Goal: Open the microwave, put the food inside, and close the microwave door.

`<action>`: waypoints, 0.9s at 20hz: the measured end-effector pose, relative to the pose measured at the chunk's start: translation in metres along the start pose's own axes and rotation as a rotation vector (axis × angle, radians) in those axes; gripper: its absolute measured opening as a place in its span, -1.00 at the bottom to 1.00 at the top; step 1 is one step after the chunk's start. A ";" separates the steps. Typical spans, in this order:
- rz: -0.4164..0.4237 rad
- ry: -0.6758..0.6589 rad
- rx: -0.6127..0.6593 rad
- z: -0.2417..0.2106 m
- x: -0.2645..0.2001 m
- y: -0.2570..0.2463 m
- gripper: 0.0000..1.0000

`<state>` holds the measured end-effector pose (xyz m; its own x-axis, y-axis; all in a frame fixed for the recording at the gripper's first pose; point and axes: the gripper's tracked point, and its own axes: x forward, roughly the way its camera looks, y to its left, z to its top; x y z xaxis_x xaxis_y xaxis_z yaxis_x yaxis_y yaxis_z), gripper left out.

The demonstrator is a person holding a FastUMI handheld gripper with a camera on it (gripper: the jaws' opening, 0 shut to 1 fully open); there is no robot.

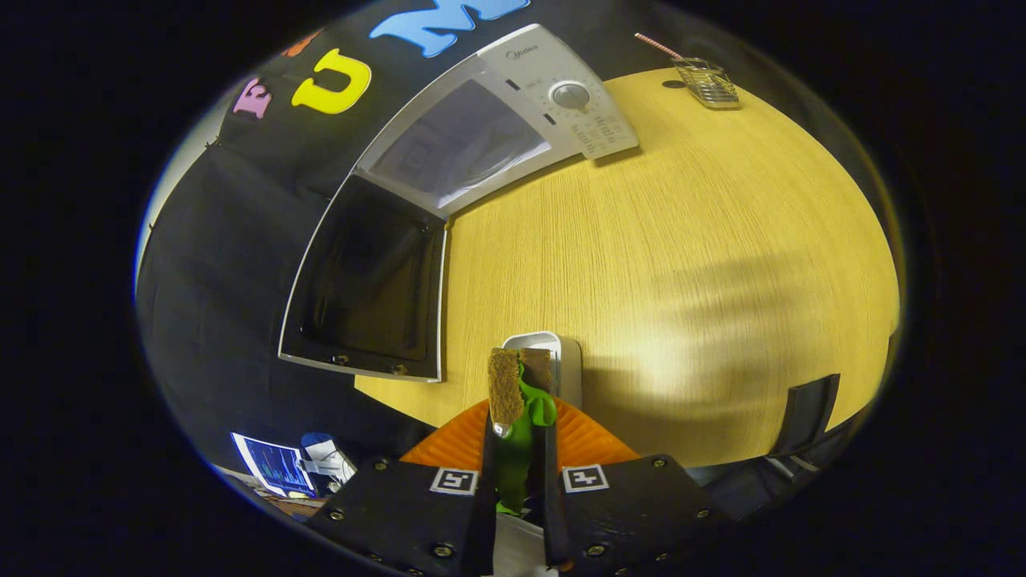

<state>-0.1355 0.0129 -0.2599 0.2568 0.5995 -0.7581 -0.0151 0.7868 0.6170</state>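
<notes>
Gripper view shows us the round wooden table (705,240) first, a broad pale top with plenty of bare room between us and the microwave (513,120), which stands at the table's far side against the booth's black wall. Its door (369,280) hangs swung wide open, out past the table edge, and the cavity (461,144) beside it looks open and unblocked. Far behind, to the right of the microwave, a small wire rack (707,82) sits well apart from any path we would take.

Just under us lie an orange plate (593,445) and, beyond it, a white tray (565,357). Our gripper (519,385) is closed on a green food piece (525,425), both fingers pressing its sides, so the food is lifted above the plate rather than inside the oven.

We judge the main risks this way. The green piece looks smooth and narrow, held only near the fingertips, so a quick swing could let it twist or slip out onto the table. The open door stands to the left of the direct line; drifting left could knock it, and its lower edge overhangs the table rim. The cavity's mouth is low, so coming in too high could catch the fingers on its upper frame. Staying over the bare wood to the right of the door looks the safest way in.
</notes>
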 end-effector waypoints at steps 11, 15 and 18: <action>0.047 -0.223 0.087 0.055 -0.004 0.058 -0.52; 0.076 -0.287 0.124 0.074 0.010 0.080 -0.52; 0.062 -0.338 0.141 0.088 0.027 0.089 -0.52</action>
<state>-0.0449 0.0865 -0.2071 0.5650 0.5443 -0.6201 0.0868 0.7081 0.7007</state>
